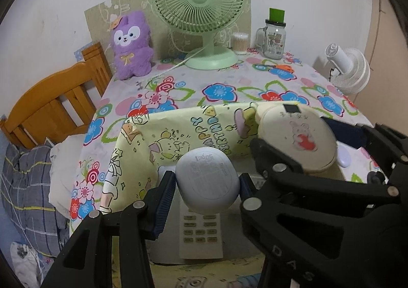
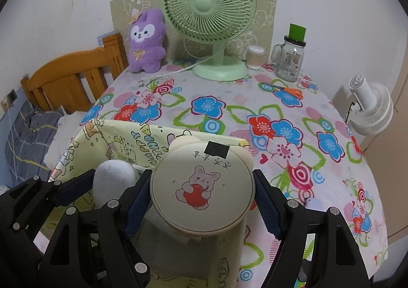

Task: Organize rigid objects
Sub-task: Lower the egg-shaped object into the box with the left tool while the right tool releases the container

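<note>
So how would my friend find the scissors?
Start at the big green fan at the back of the flowery table. Right of its base stands a glass jar; the scissors lie flat just in front, the only thing with orange handles.

smooth matt plastic case (image 1: pixel 207 183); glossy cream compact (image 2: pixel 202 195); wooden headboard (image 1: pixel 53 101).

Floral-cloth table (image 2: pixel 229 119): green fan (image 2: pixel 209 15), plush (image 2: pixel 146 40), jar (image 2: pixel 288 58), scissors (image 2: pixel 290 90) (far side), box (image 2: pixel 122 145) nr front.

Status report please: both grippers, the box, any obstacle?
Left gripper holds grey case. Right gripper holds round bunny case. Both above yellow box. Nothing blocking.
</note>
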A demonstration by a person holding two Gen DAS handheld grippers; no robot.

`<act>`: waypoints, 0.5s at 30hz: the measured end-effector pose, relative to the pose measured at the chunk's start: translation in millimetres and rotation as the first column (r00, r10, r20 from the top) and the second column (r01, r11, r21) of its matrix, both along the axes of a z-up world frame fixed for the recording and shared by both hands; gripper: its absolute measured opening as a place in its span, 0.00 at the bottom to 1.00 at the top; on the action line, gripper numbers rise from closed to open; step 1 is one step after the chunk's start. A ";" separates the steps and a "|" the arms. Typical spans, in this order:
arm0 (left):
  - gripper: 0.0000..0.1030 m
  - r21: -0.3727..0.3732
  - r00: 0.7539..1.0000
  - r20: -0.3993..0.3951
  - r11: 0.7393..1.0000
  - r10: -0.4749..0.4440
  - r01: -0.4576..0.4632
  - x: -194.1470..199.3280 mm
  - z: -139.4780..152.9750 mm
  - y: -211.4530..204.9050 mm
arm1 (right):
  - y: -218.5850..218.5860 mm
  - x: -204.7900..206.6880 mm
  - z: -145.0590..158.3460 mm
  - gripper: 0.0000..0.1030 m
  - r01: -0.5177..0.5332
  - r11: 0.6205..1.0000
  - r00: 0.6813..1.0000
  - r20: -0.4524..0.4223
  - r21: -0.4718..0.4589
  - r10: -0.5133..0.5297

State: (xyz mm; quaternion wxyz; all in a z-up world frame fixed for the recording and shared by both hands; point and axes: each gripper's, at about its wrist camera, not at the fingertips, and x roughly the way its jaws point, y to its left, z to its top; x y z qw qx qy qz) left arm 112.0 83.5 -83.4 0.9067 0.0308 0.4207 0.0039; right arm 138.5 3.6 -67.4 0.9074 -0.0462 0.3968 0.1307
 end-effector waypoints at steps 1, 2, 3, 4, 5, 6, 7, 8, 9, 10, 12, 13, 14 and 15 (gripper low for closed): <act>0.51 -0.002 1.000 -0.005 1.000 0.002 -0.002 1.3 -1.4 1.5 | 2.2 0.6 -0.3 0.76 0.001 1.000 1.000 0.005 -0.013 -0.001; 0.51 -0.003 1.000 -0.007 1.000 0.003 -0.003 1.9 -2.5 2.7 | 3.6 0.8 -0.8 0.76 0.002 1.000 1.000 0.008 -0.020 -0.002; 0.51 -0.004 1.000 -0.013 1.000 0.007 -0.007 3.1 -4.4 4.5 | 4.9 1.0 -1.2 0.76 0.004 1.000 1.000 0.012 -0.027 -0.004; 0.51 -0.003 1.000 -0.016 1.000 0.009 -0.009 3.2 -4.9 4.8 | 5.5 1.3 -1.4 0.76 0.006 0.999 1.000 0.014 -0.032 -0.006; 0.51 -0.004 1.000 -0.021 1.000 0.010 -0.010 3.9 -6.1 6.1 | 6.2 1.4 -1.5 0.76 0.008 0.999 1.000 0.017 -0.037 -0.007; 0.52 -0.005 1.000 -0.023 1.000 0.011 -0.011 4.5 -7.1 7.2 | 6.9 1.6 -1.6 0.76 0.010 0.999 1.000 0.019 -0.041 -0.009; 0.52 -0.005 1.000 -0.026 1.000 0.013 -0.013 5.2 -7.6 8.2 | 7.4 1.7 -2.0 0.76 0.013 0.999 1.000 0.020 -0.046 -0.012; 0.52 -0.003 0.999 -0.028 1.000 0.016 -0.016 5.6 -7.9 9.3 | 8.2 1.5 -2.0 0.76 0.014 0.999 1.000 0.023 -0.052 -0.013; 0.52 -0.004 1.000 -0.025 1.000 0.013 -0.013 5.3 -7.7 9.3 | 9.0 1.3 -2.3 0.76 0.017 0.998 1.000 0.025 -0.056 -0.015; 0.52 -0.006 1.000 -0.022 1.000 0.011 -0.011 5.1 -7.3 9.2 | 9.6 1.2 -2.4 0.76 0.019 0.998 0.999 0.028 -0.060 -0.018; 0.54 -0.009 1.000 -0.019 1.000 0.010 -0.010 5.0 -7.0 9.5 | 9.6 0.8 -2.1 0.76 0.026 0.998 0.999 0.034 -0.061 -0.024; 0.61 -0.006 1.000 -0.011 1.000 0.012 -0.012 3.8 -5.7 9.6 | 10.2 -0.1 -1.2 0.76 0.024 0.998 0.999 0.044 -0.064 -0.022; 0.66 -0.001 1.000 -0.006 1.000 0.019 -0.019 3.4 -4.9 11.0 | 11.3 -0.6 -0.3 0.76 0.020 0.997 0.999 0.049 -0.069 -0.016; 0.72 -0.003 1.000 -0.004 1.000 0.022 -0.022 2.9 -4.1 11.7 | 12.4 -0.8 0.7 0.76 0.015 0.997 0.999 0.052 -0.074 -0.011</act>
